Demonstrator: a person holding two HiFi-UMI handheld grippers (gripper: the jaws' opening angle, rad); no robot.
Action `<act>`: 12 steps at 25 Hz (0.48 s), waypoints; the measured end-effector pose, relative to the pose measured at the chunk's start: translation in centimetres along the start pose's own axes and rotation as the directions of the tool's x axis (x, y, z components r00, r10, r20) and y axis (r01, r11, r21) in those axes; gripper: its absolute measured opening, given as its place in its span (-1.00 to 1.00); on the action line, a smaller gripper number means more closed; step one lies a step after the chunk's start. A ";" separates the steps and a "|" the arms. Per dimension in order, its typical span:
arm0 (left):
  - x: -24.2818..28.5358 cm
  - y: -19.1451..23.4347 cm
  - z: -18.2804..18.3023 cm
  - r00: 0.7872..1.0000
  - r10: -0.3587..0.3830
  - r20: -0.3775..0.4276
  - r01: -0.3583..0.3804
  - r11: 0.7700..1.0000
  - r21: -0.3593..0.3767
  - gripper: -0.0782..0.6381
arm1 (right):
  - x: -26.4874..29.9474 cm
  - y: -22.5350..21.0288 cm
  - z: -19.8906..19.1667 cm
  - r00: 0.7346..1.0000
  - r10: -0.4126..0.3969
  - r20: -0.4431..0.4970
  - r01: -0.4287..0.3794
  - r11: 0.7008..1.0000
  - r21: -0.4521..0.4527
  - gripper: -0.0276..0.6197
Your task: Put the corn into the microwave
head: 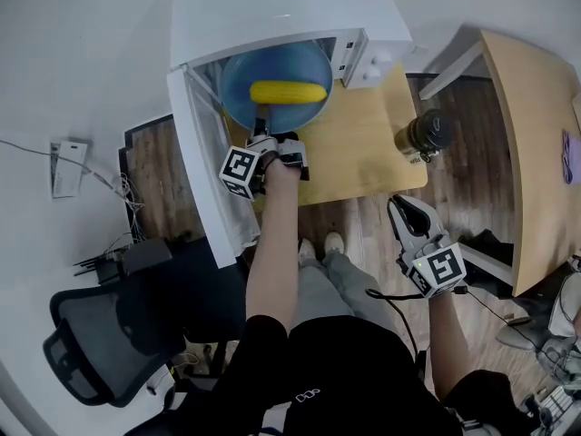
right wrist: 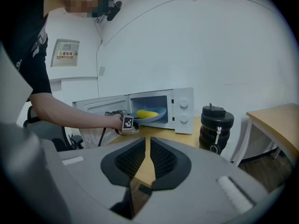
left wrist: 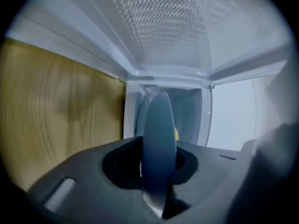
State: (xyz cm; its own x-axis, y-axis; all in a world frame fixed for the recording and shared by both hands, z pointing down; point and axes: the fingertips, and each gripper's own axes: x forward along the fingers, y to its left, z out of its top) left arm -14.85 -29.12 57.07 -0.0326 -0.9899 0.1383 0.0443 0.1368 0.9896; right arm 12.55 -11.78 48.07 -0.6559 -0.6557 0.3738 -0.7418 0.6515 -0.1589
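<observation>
Head view: the left claw (head: 261,127) is clamped on the near rim of a blue plate (head: 238,80), and the corn (head: 288,92) lies across the middle of that plate. The plate sits partly inside the mouth of the white microwave (head: 272,7), with its near half out over the wooden table (head: 363,143). In the left gripper view the plate stands edge-on between the jaws, pinched firmly. The right claw (head: 406,212) hangs low and well apart at the person's side, with its jaws all but closed on nothing.

The step in hand looks like sliding the plate fully in. To do it well I would keep the plate level, since the corn is round, lies loose and could roll toward whichever rim dips. A slow, straight push along the oven floor seems best, with the claw letting go only once the plate rests flat and its whole rim is past the opening.

As for room, the door (head: 204,171) swings out on the left side of the opening, close beside the left forearm, so that side is tight. The control panel bounds the right side of the opening. The plate looks nearly as wide as the opening, so little sideways drift can be spared. A black bottle (head: 425,134) stands at the table's right edge, clear of the path. An office chair (head: 100,334) sits behind and to the left, also clear.
</observation>
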 end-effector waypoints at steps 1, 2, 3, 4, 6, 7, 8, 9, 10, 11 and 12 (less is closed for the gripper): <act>0.6 -0.1 -0.1 1.000 0.001 0.001 -0.001 1.000 -0.008 -0.58 | 0.3 0.0 0.0 1.000 0.000 0.001 0.000 1.000 0.005 -0.79; 1.2 -0.1 0.0 1.000 0.002 0.004 -0.001 1.000 -0.012 -0.57 | 0.5 0.1 0.0 1.000 0.003 0.003 -0.003 1.000 0.009 -0.79; 1.7 -0.2 0.0 1.000 0.003 0.006 -0.003 1.000 -0.013 -0.57 | 0.8 0.2 -0.1 1.000 0.005 0.005 -0.005 1.000 0.015 -0.80; 2.3 -0.3 0.2 1.000 0.004 0.007 -0.003 1.000 -0.011 -0.57 | 1.0 0.2 -0.1 1.000 0.007 0.006 -0.007 1.000 0.018 -0.80; 3.2 -0.4 0.7 1.000 0.007 0.011 -0.007 1.000 -0.009 -0.57 | 1.3 0.5 0.0 1.000 0.011 0.002 -0.011 1.000 0.019 -0.80; 3.6 -0.4 1.1 1.000 0.010 0.015 -0.010 1.000 -0.012 -0.57 | 1.4 0.7 0.0 1.000 0.013 -0.002 -0.013 1.000 0.022 -0.80; 4.0 -0.4 1.6 1.000 0.016 0.021 -0.015 1.000 -0.017 -0.57 | 1.6 0.9 -0.2 1.000 0.016 -0.006 -0.015 1.000 0.026 -0.80; 4.5 -0.3 2.0 0.999 0.023 0.028 -0.022 1.000 -0.021 -0.57 | 1.7 1.0 -0.5 1.000 0.018 -0.011 -0.018 0.999 0.029 -0.80; 4.9 -0.2 2.4 0.999 0.030 0.035 -0.029 0.999 -0.026 -0.57 | 1.8 1.2 -0.9 1.000 0.020 -0.016 -0.020 0.999 0.031 -0.80; 5.3 -0.1 2.8 0.999 0.036 0.040 -0.035 0.999 -0.030 -0.57 | 1.9 1.3 -1.1 1.000 0.021 -0.023 -0.021 0.999 0.028 -0.80; 5.7 0.0 3.0 0.998 0.040 0.043 -0.039 0.999 -0.033 -0.57 | 2.0 1.5 -1.3 0.999 0.022 -0.031 -0.021 0.999 0.024 -0.80</act>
State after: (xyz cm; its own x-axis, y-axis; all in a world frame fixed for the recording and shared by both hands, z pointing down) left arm -18.03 -34.68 58.02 -0.0733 -0.9810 0.1796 0.0780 0.1739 0.9817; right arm 10.33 -11.62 49.77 -0.6675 -0.6289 0.3986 -0.7308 0.6559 -0.1888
